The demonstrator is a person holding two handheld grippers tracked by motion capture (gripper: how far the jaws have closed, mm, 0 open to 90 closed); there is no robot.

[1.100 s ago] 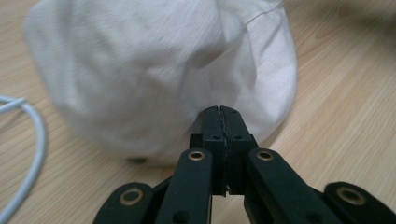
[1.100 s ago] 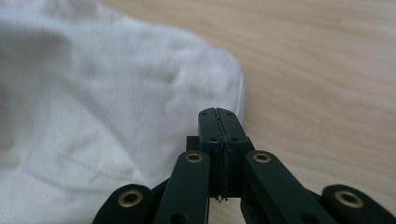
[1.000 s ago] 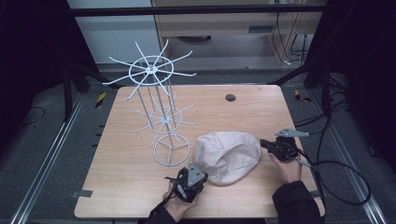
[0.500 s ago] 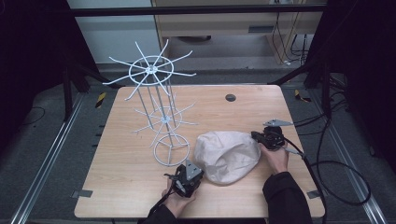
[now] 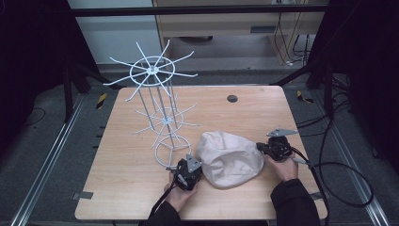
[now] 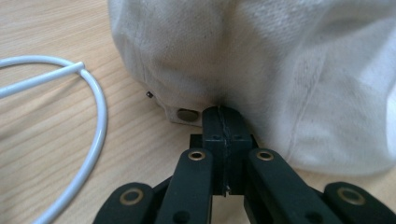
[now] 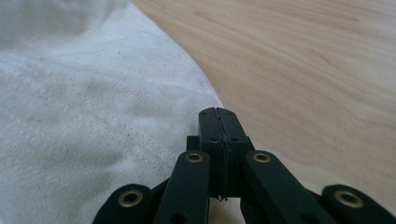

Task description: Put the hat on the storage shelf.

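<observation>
L hand-held gripper [image 5: 188,173] now nearer cap [image 5: 230,157], wire rack [image 5: 160,113] just beside (both hand-held grippers clamped together, empty).

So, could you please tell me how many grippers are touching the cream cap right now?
2. The left gripper is shut at the cap's near-left edge beside the white wire rack's base ring; the right gripper is shut at its right edge.

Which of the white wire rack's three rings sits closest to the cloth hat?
The bottom ring, resting flat on the table right beside the hat. The spoked middle ring and spoked top ring stand higher on the post.
</observation>
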